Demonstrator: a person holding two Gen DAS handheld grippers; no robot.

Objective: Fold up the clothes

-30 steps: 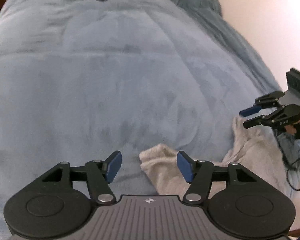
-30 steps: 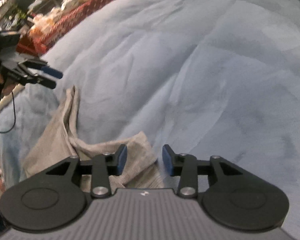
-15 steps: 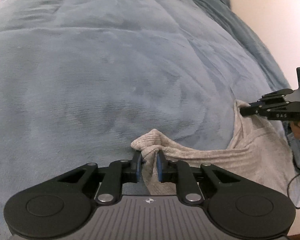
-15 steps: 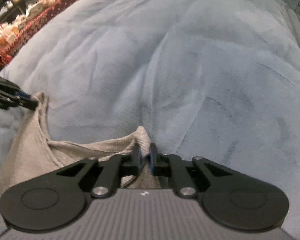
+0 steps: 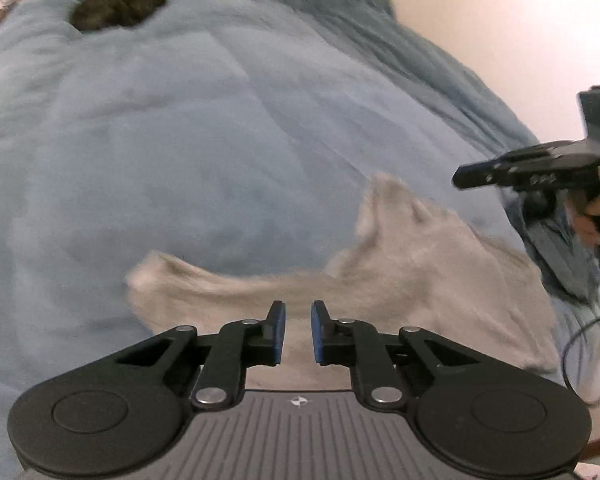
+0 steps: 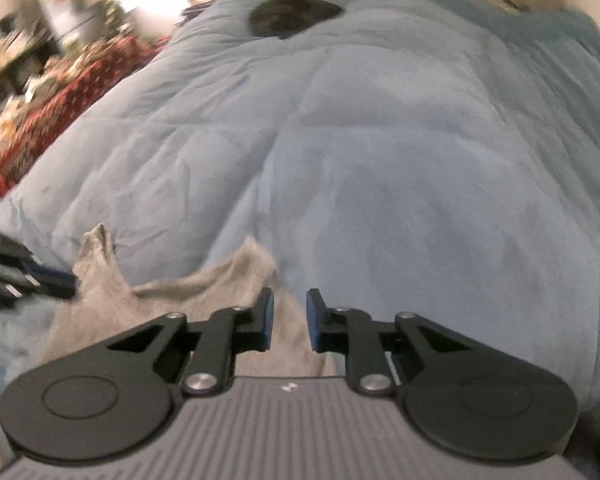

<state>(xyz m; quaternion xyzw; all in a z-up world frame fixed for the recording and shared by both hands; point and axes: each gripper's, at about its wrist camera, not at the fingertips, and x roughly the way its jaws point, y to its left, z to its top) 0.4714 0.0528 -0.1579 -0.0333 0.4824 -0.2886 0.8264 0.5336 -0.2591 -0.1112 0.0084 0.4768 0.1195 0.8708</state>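
A grey-beige knit garment (image 5: 420, 264) lies crumpled on the blue blanket, blurred by motion. My left gripper (image 5: 298, 330) hovers over its near edge, jaws a small gap apart, with the cloth lying below them rather than pinched. In the right wrist view the same garment (image 6: 180, 292) spreads to the left, and my right gripper (image 6: 287, 320) stands over its right corner, also slightly parted and holding nothing. The right gripper (image 5: 460, 176) shows side-on at the right of the left wrist view, above the garment. The left gripper (image 6: 66, 282) enters at the left edge of the right wrist view.
The blue plush blanket (image 5: 180, 140) covers the whole bed. A dark rounded shape (image 5: 116, 8) rests at its far end. A pale wall (image 5: 500, 20) runs on the right, red patterned clutter (image 6: 60, 92) on the left. A hand (image 5: 596, 208) and a cable (image 5: 580, 360) are at the right.
Both grippers closed on the garment's corners half a second ago. Now both have parted and pulled back, and the garment lies loose on the blanket.
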